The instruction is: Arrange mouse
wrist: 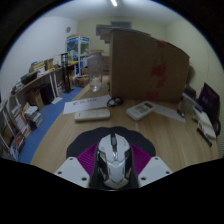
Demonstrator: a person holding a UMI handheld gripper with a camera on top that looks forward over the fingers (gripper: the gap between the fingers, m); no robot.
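Gripper view. A white and grey computer mouse (113,160) sits at the lower centre of the frame, clamped between the two fingers of the hand-held gripper (113,165), whose magenta pads (88,160) press against its sides. Beneath and just ahead lies a black mouse mat (90,139) on the brown wooden table (60,135). At centre frame stands a large brown cardboard box (145,65), with a white flat device (141,109) before it. Cluttered shelving (22,105) occupies the left of the frame.
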